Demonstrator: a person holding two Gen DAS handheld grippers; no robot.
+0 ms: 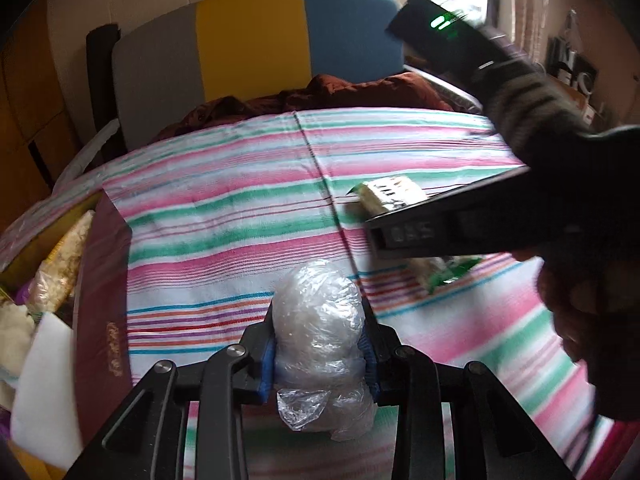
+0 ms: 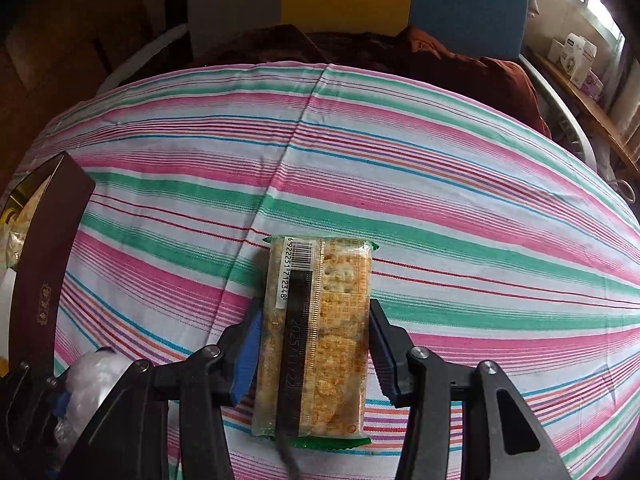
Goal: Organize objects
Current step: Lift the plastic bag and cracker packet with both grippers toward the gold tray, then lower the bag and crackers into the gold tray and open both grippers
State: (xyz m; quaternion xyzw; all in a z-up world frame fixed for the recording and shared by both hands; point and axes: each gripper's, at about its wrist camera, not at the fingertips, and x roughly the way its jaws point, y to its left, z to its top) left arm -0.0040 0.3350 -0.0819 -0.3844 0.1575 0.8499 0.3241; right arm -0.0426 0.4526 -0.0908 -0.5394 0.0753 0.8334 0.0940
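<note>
Left gripper [image 1: 320, 344] clamped on a clear plastic-wrapped bundle [image 1: 320, 320], contents indistinct. Right gripper [image 2: 316, 344] clamped on a cracker packet [image 2: 320, 332], print partly illegible.

Barcode digits 6922251712348 on the cracker packet [image 2: 316, 336]; gold characters, unreadable, on the maroon box [image 2: 44, 264].

Pink-green striped cloth [image 2: 440, 168], maroon box [image 2: 44, 248]

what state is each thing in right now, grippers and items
left gripper: shut on the plastic-wrapped bundle
plastic-wrapped bundle: clamped between blue pads
right gripper: shut on the cracker packet
cracker packet: sealed, barcode side up
maroon box: open, snacks inside
striped cloth: spread flat, one crease
</note>
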